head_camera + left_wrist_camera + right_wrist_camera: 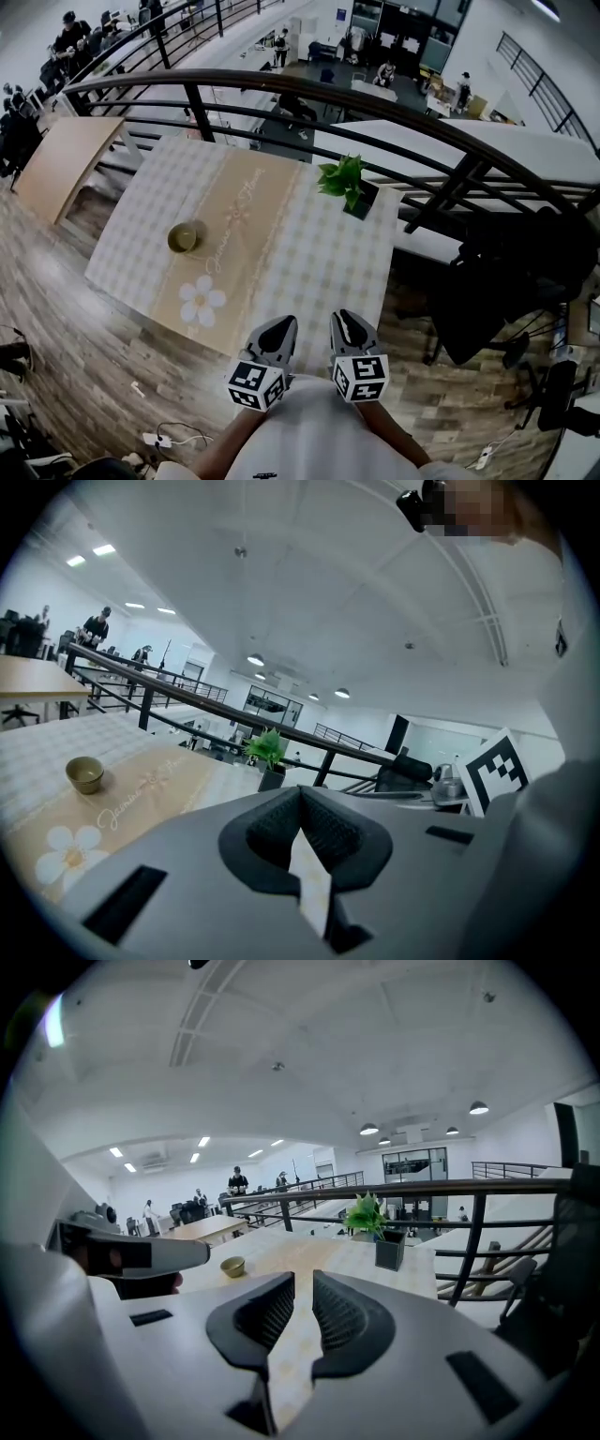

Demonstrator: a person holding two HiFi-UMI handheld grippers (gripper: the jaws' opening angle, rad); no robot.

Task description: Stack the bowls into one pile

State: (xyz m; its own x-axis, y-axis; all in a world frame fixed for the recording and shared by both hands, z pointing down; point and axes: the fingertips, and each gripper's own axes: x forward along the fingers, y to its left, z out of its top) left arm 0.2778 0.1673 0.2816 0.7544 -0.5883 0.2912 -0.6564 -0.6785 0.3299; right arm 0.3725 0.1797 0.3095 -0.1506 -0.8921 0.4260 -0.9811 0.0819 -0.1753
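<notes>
Table (pixel 309 253) carries one bowl (pixel 183 237), perhaps a nested pile, well ahead-left of both grippers. Left gripper (pixel 277 330) is empty with jaws together; right gripper (pixel 349 326) is empty, a slit apart. This fits a finished pile or a lone bowl.

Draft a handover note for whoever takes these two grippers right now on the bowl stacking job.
Left gripper: jaws together at the tips, empty, held close to the body by the near edge of the table.
Right gripper: jaws a narrow gap apart, empty, beside the left one.
Bowls: only one olive bowl shape shows, on the beige runner. Whether it is a single bowl or a nested pile cannot be told from here.
Done: no loose bowl shows elsewhere on the table, so the stacking may be finished.
Left: look at the bowl up close to confirm.
</notes>
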